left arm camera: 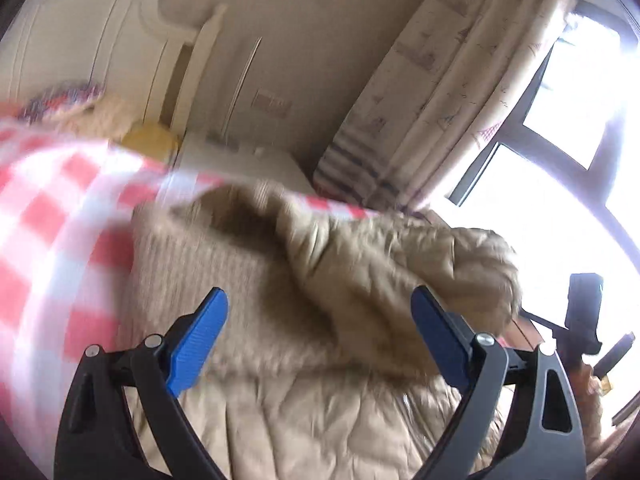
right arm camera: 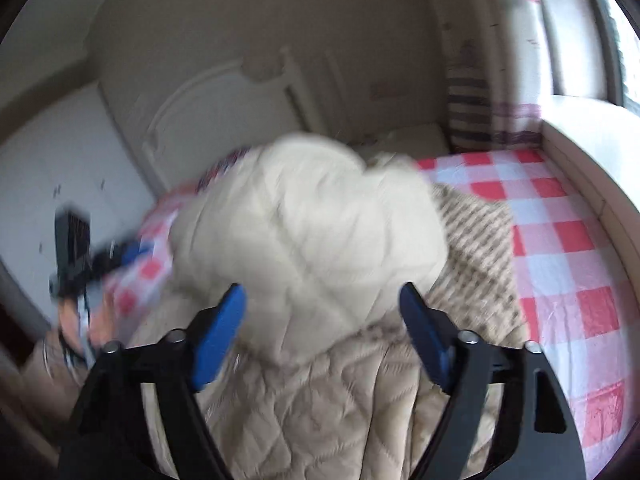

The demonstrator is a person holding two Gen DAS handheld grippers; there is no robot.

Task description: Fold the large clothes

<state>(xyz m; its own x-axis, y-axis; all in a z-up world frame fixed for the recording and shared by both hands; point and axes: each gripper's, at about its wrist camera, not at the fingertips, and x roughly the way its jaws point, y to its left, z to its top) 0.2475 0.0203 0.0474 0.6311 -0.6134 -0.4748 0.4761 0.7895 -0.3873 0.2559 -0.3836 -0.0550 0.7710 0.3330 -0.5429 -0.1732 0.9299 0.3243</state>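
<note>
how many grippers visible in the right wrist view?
2. The right gripper fills the bottom, blue pads apart over the beige quilted coat. The left gripper is at the left edge, blurred, over the checked bedsheet.

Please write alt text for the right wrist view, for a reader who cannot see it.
Open tongs with blue pads hover over a beige quilted coat lying bunched on a red-and-white checked bedsheet. The picture is blurred; the other tongs show at the left.
</note>
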